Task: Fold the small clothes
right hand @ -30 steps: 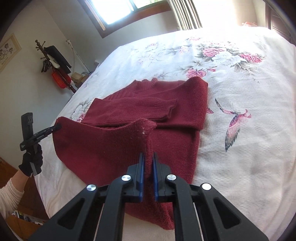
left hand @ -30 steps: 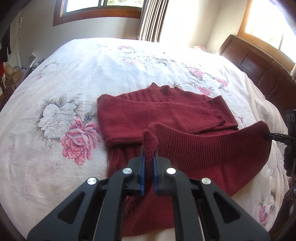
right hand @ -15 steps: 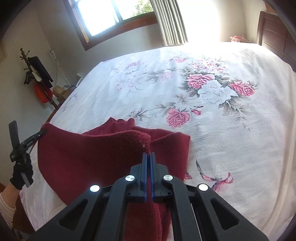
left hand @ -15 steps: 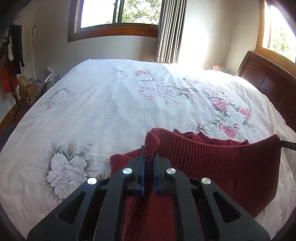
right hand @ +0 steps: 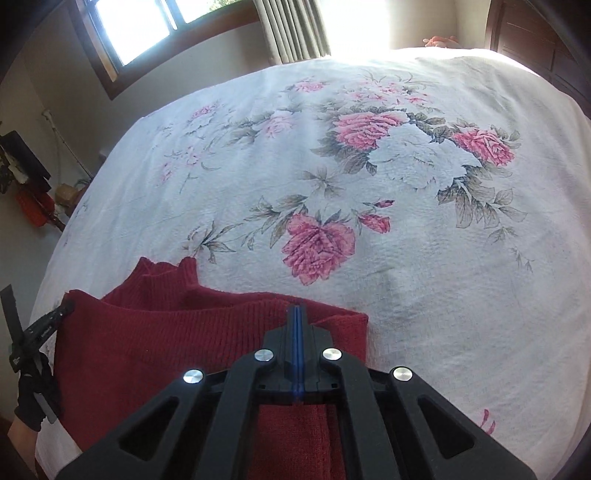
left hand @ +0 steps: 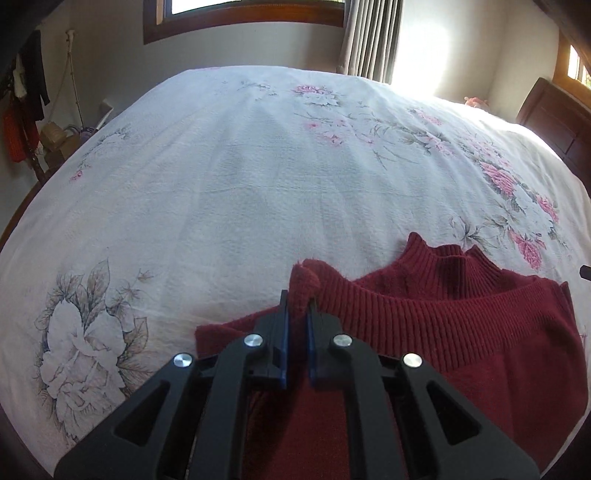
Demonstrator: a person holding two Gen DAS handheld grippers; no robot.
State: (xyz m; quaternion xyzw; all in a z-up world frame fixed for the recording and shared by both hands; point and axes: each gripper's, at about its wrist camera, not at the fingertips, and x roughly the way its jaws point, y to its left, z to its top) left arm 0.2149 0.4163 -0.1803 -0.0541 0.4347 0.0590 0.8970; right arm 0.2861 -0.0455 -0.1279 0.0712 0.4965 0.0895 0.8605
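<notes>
Sweater: the dark red sweater [left hand: 461,332] is lying on the floral bedspread [left hand: 258,184], its ribbed hem folded up near the collar [left hand: 447,258].
Left gripper [left hand: 295,314]: pinching one hem corner.
Right gripper [right hand: 298,325]: clamping tight on the other corner.
Window [right hand: 147,26]: sitting beyond the bedspread.

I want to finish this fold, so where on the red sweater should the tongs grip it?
Grip the sweater at the two corners of its ribbed hem, coming from the near bed edge; the ribbing bunches firmly.
</notes>
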